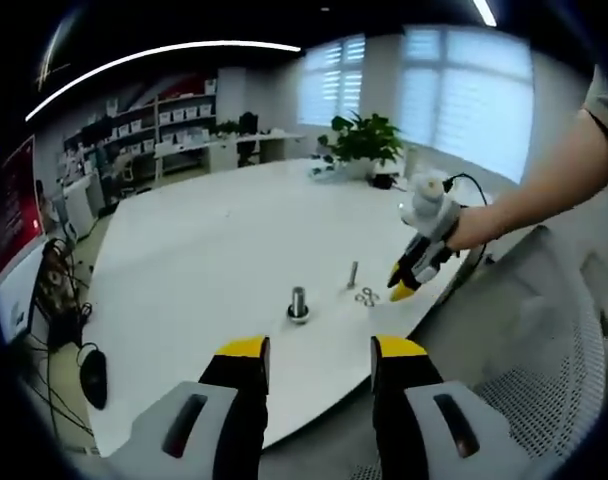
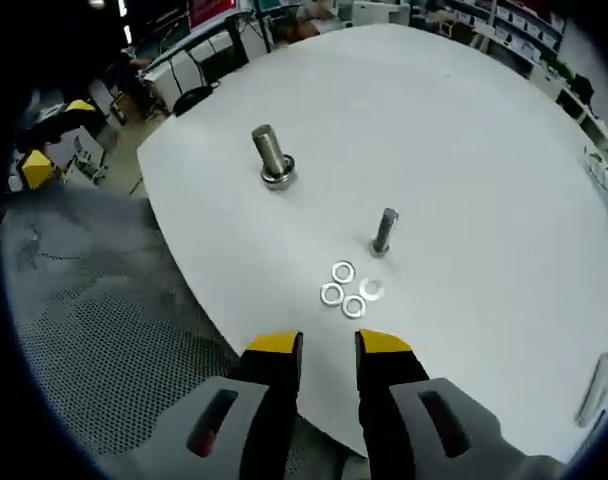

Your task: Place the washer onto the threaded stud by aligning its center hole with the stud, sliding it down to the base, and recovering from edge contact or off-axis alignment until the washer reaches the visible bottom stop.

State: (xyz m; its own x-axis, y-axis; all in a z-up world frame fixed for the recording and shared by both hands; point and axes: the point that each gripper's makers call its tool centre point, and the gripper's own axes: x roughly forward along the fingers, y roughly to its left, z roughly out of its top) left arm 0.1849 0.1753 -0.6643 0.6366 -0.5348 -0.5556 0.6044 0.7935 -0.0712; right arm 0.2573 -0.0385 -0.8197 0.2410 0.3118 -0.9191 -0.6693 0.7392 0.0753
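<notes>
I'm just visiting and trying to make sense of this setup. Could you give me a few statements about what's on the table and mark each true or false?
1. Two threaded studs stand upright on the white table. True: a larger stud and a smaller stud.
2. Loose washers lie beside the smaller stud. True.
3. The right hand-held gripper already holds a washer. False: its jaws are open and empty, short of the washers.
4. The washers are stacked in one pile. False: they lie flat, side by side.
5. A potted plant stands at the table's far side. True.
6. The left hand-held gripper is clamped on the larger stud. False: it is open, apart from it.
</notes>
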